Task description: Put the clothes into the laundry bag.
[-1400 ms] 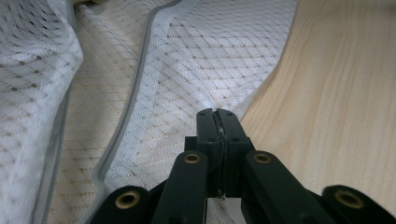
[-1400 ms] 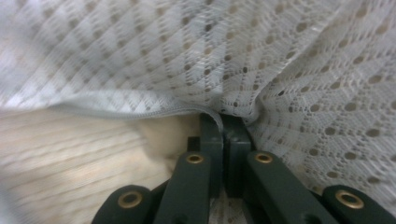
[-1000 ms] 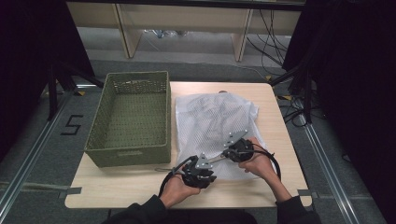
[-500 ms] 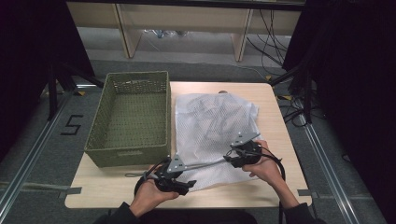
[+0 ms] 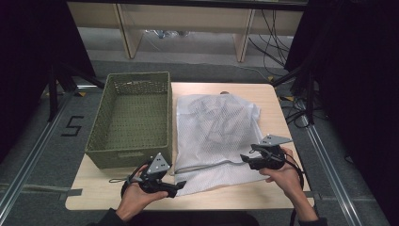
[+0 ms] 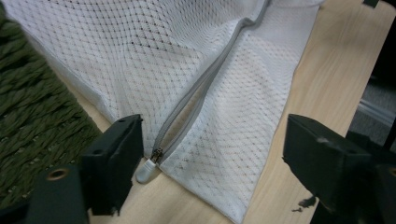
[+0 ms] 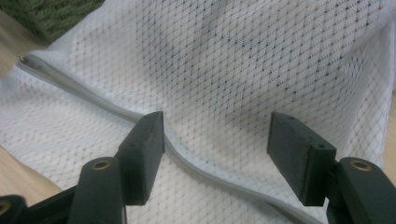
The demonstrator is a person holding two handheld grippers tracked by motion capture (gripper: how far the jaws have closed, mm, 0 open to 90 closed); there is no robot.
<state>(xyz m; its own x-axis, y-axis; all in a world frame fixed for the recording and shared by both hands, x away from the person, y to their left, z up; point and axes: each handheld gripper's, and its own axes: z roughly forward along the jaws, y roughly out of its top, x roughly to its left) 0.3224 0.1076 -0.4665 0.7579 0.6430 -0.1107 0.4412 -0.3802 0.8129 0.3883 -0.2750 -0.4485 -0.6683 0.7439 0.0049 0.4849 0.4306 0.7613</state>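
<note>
A white mesh laundry bag [image 5: 216,127] lies flat on the wooden table [image 5: 277,106], with a grey zipper [image 6: 205,84] along its near edge. My left gripper [image 5: 177,185] is at the bag's near left corner. Its jaws have just been opening and stand apart over the mesh [image 6: 212,140], with the white zipper pull [image 6: 145,170] lying free beside the left jaw. My right gripper [image 5: 245,158] is at the bag's near right side. Its jaws have also just been opening; they [image 7: 217,126] straddle the zipper [image 7: 93,100] without pressing on it.
A green woven basket [image 5: 131,117] stands on the table left of the bag, close to my left gripper, and its weave [image 6: 28,107] borders the bag. Bare table [image 6: 327,70] lies on the bag's near side. Beyond the table are cables and floor.
The two grippers were close together at the bag's near edge. The left one slid left to the corner, the right one drew right, and both sets of jaws opened.
</note>
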